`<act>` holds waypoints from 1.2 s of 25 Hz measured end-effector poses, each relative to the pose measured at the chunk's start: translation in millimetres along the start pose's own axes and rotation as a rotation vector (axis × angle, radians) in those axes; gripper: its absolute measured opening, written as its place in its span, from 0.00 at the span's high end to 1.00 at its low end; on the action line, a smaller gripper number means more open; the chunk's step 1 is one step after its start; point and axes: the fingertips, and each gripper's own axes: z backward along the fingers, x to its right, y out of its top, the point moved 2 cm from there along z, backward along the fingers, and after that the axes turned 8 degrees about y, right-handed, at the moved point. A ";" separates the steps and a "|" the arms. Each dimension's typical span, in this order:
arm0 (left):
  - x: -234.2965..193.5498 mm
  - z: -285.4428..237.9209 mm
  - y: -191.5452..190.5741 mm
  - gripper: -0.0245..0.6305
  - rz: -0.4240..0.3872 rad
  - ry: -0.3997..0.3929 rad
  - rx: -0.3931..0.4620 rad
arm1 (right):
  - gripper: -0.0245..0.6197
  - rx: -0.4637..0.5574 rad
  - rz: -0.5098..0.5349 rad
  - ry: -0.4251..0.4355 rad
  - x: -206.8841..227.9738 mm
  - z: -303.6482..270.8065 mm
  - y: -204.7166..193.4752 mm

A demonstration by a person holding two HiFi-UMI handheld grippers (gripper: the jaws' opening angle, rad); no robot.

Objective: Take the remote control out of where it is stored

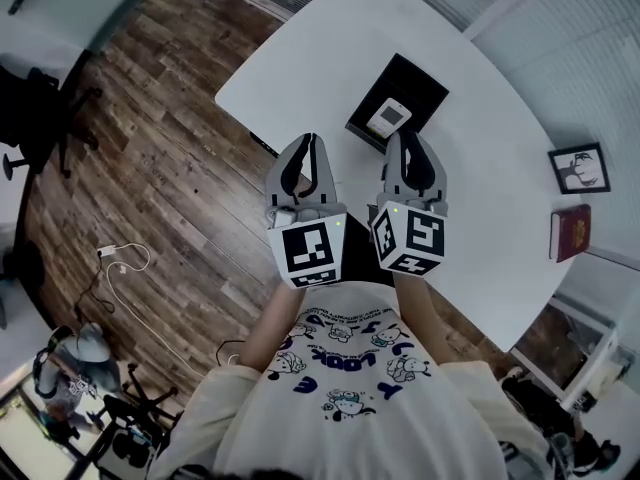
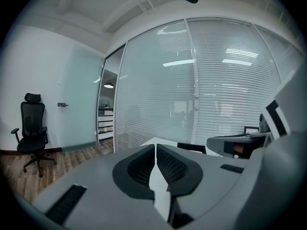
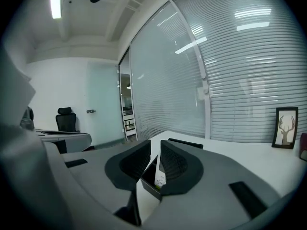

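A white remote control (image 1: 388, 116) lies in an open black box (image 1: 425, 93) on the white table (image 1: 500, 148). Both grippers hover side by side just short of the box, level and apart from it. My left gripper (image 1: 311, 140) is over the table's near edge, to the left of the box, jaws shut and empty (image 2: 156, 146). My right gripper (image 1: 407, 138) points straight at the box, jaws shut with nothing held (image 3: 154, 148). Past its tips in the right gripper view show the box wall (image 3: 149, 189) and the remote (image 3: 159, 178).
A framed deer picture (image 1: 580, 168) and a red book (image 1: 570, 231) sit at the table's right end. Wood floor lies left of the table, with a black office chair (image 1: 40, 118) and a white cable (image 1: 120, 260). Glass walls with blinds stand beyond the table.
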 end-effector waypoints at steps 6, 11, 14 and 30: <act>8.9 -26.3 -14.2 0.92 -0.015 0.000 -0.051 | 0.87 -0.054 -0.020 -0.005 20.6 -19.3 -15.7; 13.6 -41.3 -23.1 0.92 -0.019 0.002 -0.084 | 0.87 -0.084 -0.040 -0.012 34.5 -32.0 -27.2; 17.9 -49.4 -32.2 0.92 -0.026 0.003 -0.111 | 0.86 -0.096 -0.051 -0.016 43.5 -38.1 -32.9; 28.5 -74.9 -55.3 0.92 -0.035 0.015 -0.171 | 0.72 -0.159 -0.072 0.078 51.1 -69.1 -56.0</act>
